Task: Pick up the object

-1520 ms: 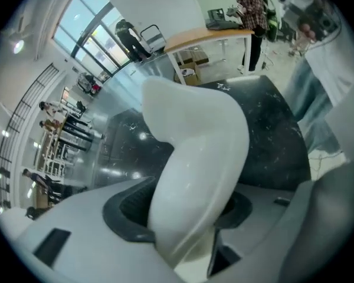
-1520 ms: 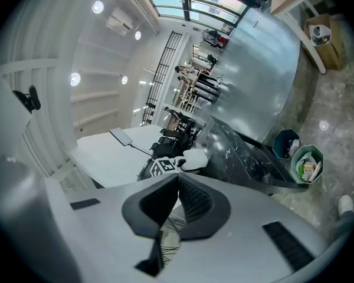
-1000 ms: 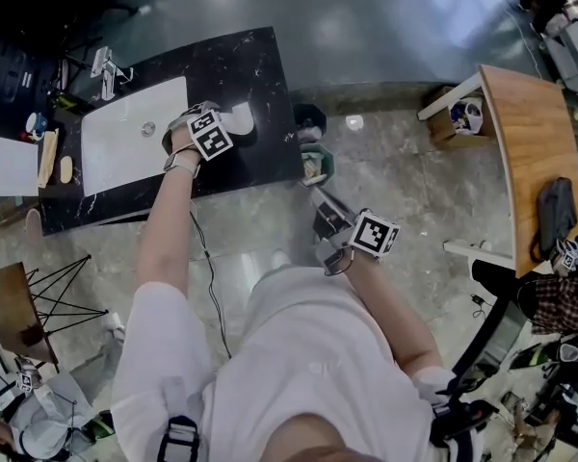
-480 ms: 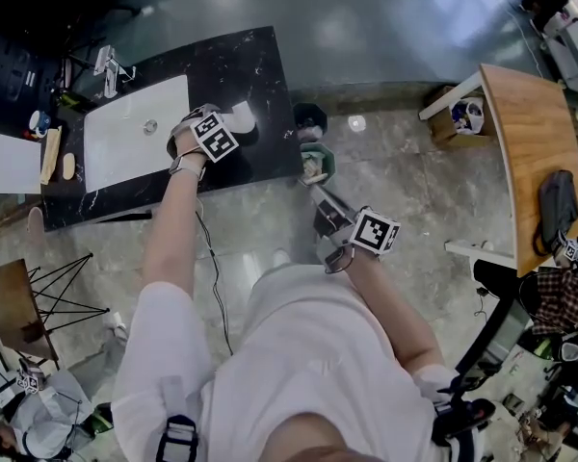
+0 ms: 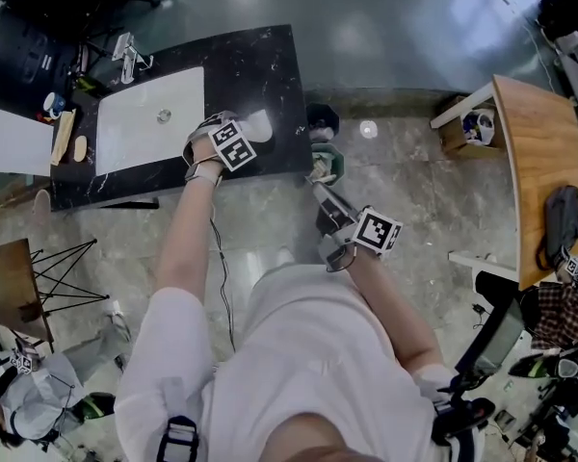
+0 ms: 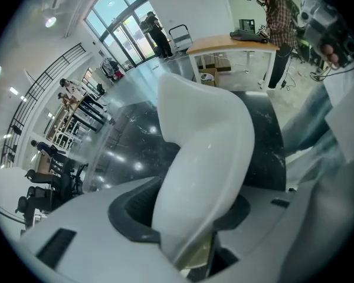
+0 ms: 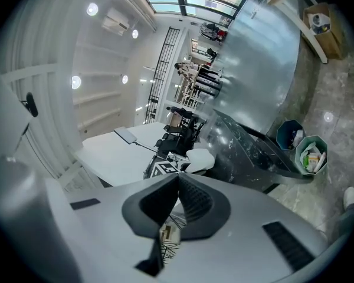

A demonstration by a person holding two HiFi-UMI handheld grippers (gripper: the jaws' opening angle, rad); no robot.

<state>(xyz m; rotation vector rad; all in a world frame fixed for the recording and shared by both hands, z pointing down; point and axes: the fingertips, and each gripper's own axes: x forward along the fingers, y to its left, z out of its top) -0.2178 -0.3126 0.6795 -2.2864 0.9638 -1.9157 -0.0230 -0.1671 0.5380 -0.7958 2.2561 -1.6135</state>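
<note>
- The white curved object [image 6: 203, 158] is pinched at its near end; its long axis runs straight out from the jaws, and the broad, bent free end points away from the person.
- The left gripper [image 6: 186, 212] presses both pads against it.
- It is above the black countertop [image 5: 265, 65], right of the white sink [image 5: 144, 128].
- The right gripper [image 7: 178, 202] is off to the side with its jaws pressed together, empty.
</note>
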